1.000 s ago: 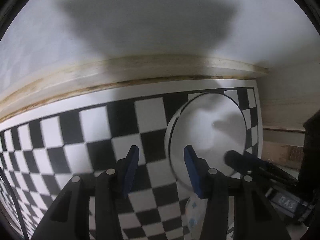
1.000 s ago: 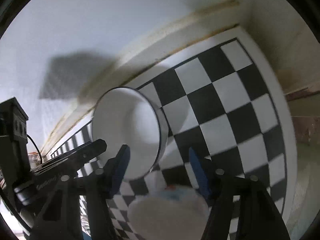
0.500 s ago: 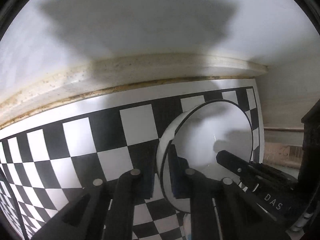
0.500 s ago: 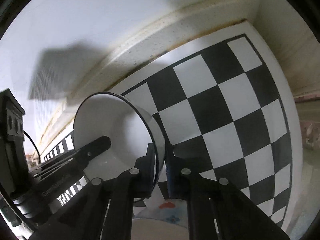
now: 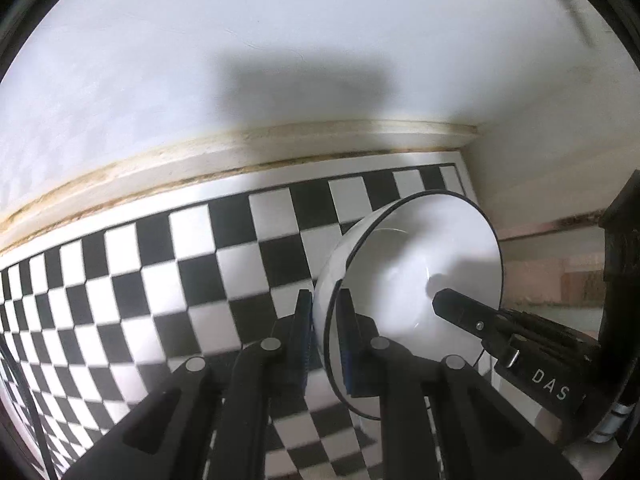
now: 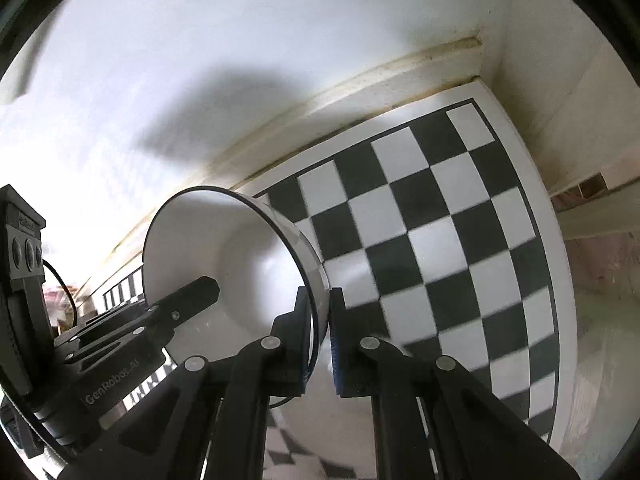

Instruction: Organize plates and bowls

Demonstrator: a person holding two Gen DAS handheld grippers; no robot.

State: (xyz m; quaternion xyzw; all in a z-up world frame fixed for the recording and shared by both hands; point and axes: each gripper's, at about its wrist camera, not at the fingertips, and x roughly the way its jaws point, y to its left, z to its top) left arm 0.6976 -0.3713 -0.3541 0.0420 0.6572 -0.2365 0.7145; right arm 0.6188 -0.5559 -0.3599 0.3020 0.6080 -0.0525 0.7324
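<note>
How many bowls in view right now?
1. The white bowl with a black rim is held above the checkered mat, its rim pinched by the left gripper and the right gripper on opposite sides. Others may be hidden beneath.

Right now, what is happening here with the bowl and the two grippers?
A person is holding one white bowl with both handheld grippers. The left gripper is shut on one side of the black-edged rim, one finger inside and one outside. The right gripper pinches the opposite side in the same way. The bowl is tilted on its side above the black-and-white checkered surface, close to a white wall.
</note>
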